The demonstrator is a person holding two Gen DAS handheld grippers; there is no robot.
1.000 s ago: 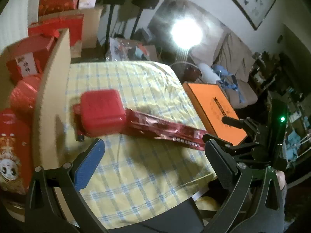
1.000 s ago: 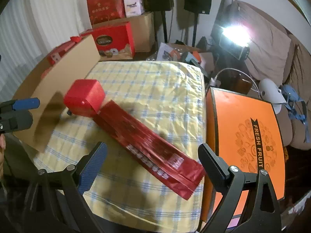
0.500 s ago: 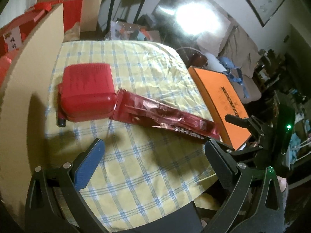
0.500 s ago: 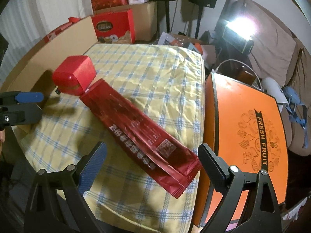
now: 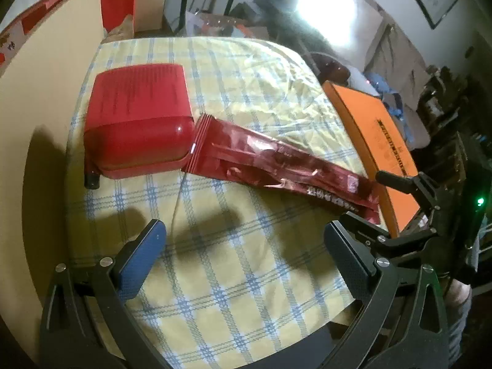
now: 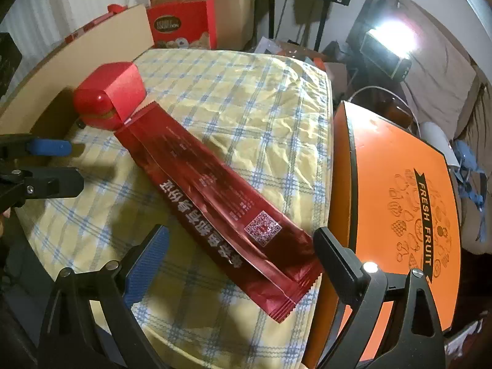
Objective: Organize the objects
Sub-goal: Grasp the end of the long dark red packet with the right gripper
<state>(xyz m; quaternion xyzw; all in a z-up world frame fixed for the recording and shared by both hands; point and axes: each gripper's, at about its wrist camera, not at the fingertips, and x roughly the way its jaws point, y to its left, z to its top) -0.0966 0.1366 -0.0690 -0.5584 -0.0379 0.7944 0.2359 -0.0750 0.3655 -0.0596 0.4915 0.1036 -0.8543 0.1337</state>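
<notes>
A long dark red foil packet [image 6: 215, 196] lies diagonally on the yellow checked cloth [image 6: 246, 98], its far end touching a rounded red box [image 6: 110, 95]. My right gripper [image 6: 243, 252] is open, its fingers straddling the packet's near end just above it. In the left wrist view the red box [image 5: 138, 123] and the packet [image 5: 276, 169] lie ahead of my left gripper [image 5: 243, 243], which is open and holds nothing over bare cloth. The left gripper [image 6: 49, 166] also shows at the left edge of the right wrist view. The right gripper [image 5: 409, 196] shows at the right of the left wrist view.
An orange "FRESH FRUIT" box [image 6: 409, 203] stands against the cloth's right edge. A tall cardboard sheet [image 5: 43, 98] walls the left side. Red gift boxes [image 6: 184, 27] and speaker stands are behind the table. A bright lamp [image 6: 390, 37] glares at the back right.
Both grippers have moved forward and lower toward the table. The packet's near end now lies between the right gripper's fingers. The box and packet have not moved.
</notes>
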